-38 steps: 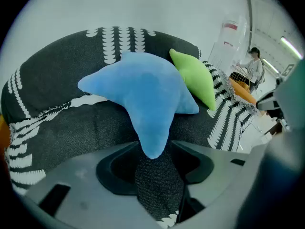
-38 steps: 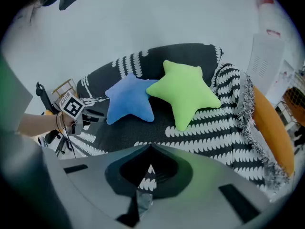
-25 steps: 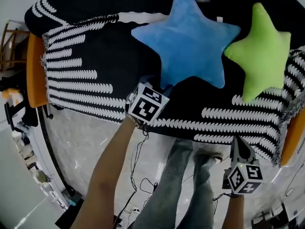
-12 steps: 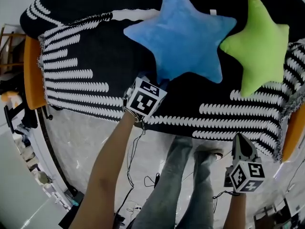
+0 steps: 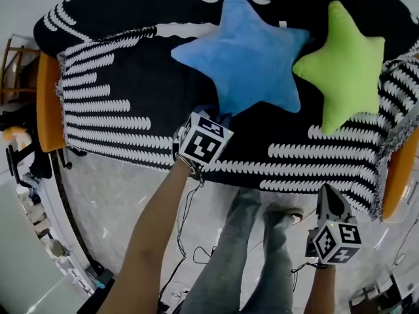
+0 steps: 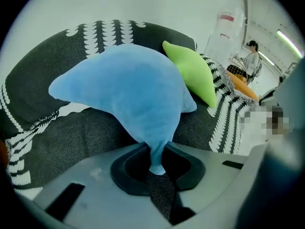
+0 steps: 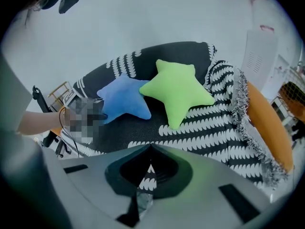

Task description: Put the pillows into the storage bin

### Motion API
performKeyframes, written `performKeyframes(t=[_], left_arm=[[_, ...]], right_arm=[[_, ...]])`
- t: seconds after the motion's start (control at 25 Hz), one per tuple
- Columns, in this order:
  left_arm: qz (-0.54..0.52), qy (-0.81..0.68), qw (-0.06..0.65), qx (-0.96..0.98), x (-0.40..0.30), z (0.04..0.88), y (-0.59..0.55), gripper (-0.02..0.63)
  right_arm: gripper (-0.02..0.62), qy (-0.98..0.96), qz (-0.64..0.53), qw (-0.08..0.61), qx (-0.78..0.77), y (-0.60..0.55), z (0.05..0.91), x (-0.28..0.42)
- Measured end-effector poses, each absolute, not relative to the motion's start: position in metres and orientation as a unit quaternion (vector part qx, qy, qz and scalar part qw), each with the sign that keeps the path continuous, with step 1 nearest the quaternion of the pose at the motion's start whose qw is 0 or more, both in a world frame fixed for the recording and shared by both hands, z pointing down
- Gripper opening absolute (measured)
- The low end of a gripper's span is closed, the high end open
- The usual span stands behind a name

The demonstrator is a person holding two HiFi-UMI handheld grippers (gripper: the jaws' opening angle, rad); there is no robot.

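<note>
A blue star pillow (image 5: pixel 242 54) and a green star pillow (image 5: pixel 344 67) lie side by side on the sofa's black-and-white throw (image 5: pixel 118 90). My left gripper (image 6: pixel 156 163) sits at the blue pillow's (image 6: pixel 124 89) lower point. Its jaws have just been closing and now pinch that point between them. In the head view its marker cube (image 5: pixel 205 142) covers the jaws. My right gripper (image 5: pixel 329 195) hangs over the floor in front of the sofa, shut and holding nothing. The green pillow (image 7: pixel 178 92) lies well ahead of it.
The throw covers an orange sofa (image 5: pixel 47 97) whose cushions show at both ends. Cables (image 5: pixel 190 241) trail on the pale floor beside the person's legs (image 5: pixel 242 254). Shelves and clutter stand at the far left. No storage bin is in view.
The head view has drifted a little, so the pillows sit slightly further left. Both grippers keep their places, and the left one stays at the blue pillow's lower point.
</note>
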State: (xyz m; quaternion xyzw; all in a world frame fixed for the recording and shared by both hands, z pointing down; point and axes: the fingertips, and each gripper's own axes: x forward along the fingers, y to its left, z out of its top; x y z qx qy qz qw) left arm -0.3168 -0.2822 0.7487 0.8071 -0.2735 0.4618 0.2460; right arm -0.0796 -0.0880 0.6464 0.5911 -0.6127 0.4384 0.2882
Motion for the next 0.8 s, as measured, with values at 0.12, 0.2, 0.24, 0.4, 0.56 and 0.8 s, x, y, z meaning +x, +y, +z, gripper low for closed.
performKeyframes(t=[0.12, 0.2, 0.24, 0.4, 0.56, 0.8], left_arm=[[0.458, -0.277, 0.253, 0.806, -0.319, 0.732, -0.281, 0.054], [0.454, -0.28, 0.26, 0.805, -0.317, 0.722, -0.279, 0.052], [0.451, -0.282, 0.26, 0.806, -0.313, 0.718, -0.279, 0.052], [0.442, -0.289, 0.243, 0.813, -0.293, 0.702, -0.276, 0.048], [0.438, -0.297, 0.245, 0.813, -0.304, 0.673, -0.271, 0.048], [0.402, -0.297, 0.26, 0.826, -0.295, 0.604, -0.276, 0.046]], right_arm=[[0.002, -0.61, 0.433, 0.289, 0.597, -0.092, 0.627, -0.08], [0.002, -0.612, 0.428, 0.288, 0.6, -0.094, 0.619, -0.078], [0.002, -0.613, 0.425, 0.286, 0.601, -0.095, 0.617, -0.074], [0.002, -0.62, 0.415, 0.273, 0.608, -0.095, 0.615, -0.056], [0.002, -0.618, 0.408, 0.273, 0.614, -0.094, 0.586, -0.061], [0.002, -0.624, 0.385, 0.274, 0.622, -0.103, 0.537, -0.059]])
